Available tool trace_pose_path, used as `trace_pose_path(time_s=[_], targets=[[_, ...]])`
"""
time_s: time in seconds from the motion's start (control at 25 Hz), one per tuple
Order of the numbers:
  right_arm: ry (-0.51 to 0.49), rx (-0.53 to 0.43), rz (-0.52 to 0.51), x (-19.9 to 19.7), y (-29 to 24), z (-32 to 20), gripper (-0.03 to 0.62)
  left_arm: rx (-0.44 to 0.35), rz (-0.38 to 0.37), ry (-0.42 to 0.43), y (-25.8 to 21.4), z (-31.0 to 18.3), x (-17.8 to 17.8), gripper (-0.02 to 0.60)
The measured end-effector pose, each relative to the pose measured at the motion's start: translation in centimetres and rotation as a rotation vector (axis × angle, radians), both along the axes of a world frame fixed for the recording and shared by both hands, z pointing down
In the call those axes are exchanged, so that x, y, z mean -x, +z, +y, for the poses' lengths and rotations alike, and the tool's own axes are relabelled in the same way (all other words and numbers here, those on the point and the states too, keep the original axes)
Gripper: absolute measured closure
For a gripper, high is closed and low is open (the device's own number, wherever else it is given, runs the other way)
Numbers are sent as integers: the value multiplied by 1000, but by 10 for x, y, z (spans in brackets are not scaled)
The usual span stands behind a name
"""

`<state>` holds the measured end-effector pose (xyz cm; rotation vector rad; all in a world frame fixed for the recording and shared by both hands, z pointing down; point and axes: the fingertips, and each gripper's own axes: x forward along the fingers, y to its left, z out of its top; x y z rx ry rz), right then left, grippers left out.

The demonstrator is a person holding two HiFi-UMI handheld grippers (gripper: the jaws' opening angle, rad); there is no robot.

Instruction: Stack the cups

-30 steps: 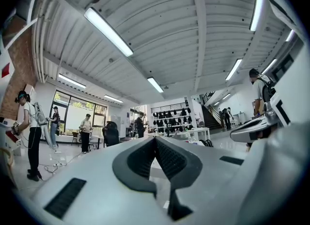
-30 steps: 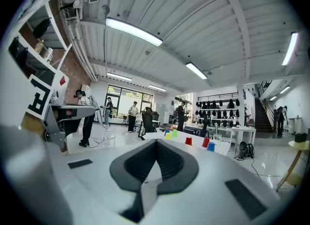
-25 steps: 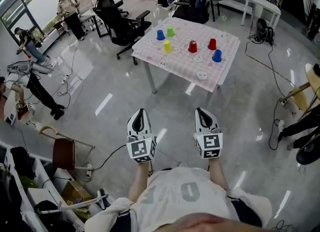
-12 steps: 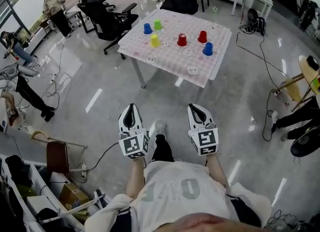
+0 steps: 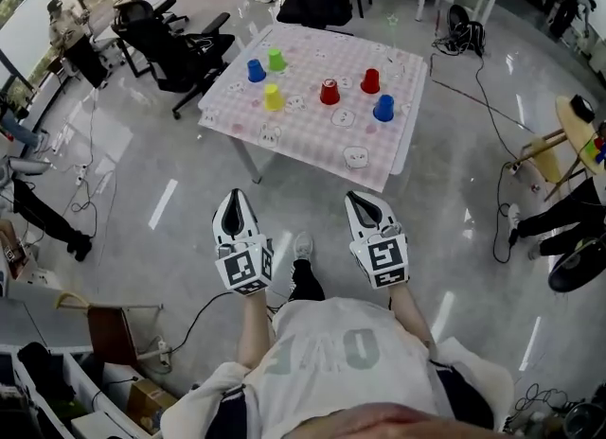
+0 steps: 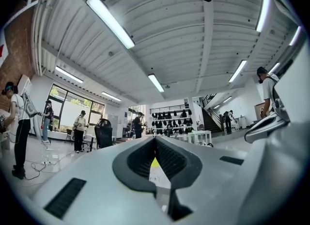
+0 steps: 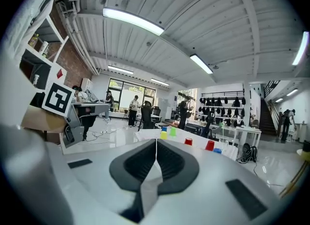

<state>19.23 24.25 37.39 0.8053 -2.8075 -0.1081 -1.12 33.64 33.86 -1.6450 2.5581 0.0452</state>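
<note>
Several cups stand upside down and apart on a table with a pink checked cloth (image 5: 284,130): blue (image 5: 256,70), green (image 5: 276,60), yellow (image 5: 274,97), red (image 5: 329,93), red (image 5: 370,80) and blue (image 5: 383,108). My left gripper (image 5: 231,199) and right gripper (image 5: 359,199) are held side by side over the floor, well short of the table. Both are shut with nothing in them. The right gripper (image 7: 156,142) view shows the cups far ahead, among them a yellow cup (image 7: 163,135) and a red cup (image 7: 209,145). The left gripper (image 6: 155,139) points level into the room.
Black office chairs (image 5: 180,35) stand left of the table. Cables (image 5: 492,115) trail over the glossy floor on the right, near a wooden stool (image 5: 559,139). Other people (image 5: 66,26) stand at the far left. My shoe (image 5: 302,246) shows between the grippers.
The person has walked toward the table, which now sits nearer and lower in the head view. Both grippers have stayed shut and side by side.
</note>
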Motion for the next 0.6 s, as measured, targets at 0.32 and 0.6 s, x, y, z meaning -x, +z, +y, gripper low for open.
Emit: trace_pose_path(time_s=[0.32,0.6], targets=[[36,7,1,89,-22,-97,565,-6,-17,75,-21,-114,80,555],[103,-19,-13,159,-32,-181,565,-9,-37,150,-19,-202,147,555]])
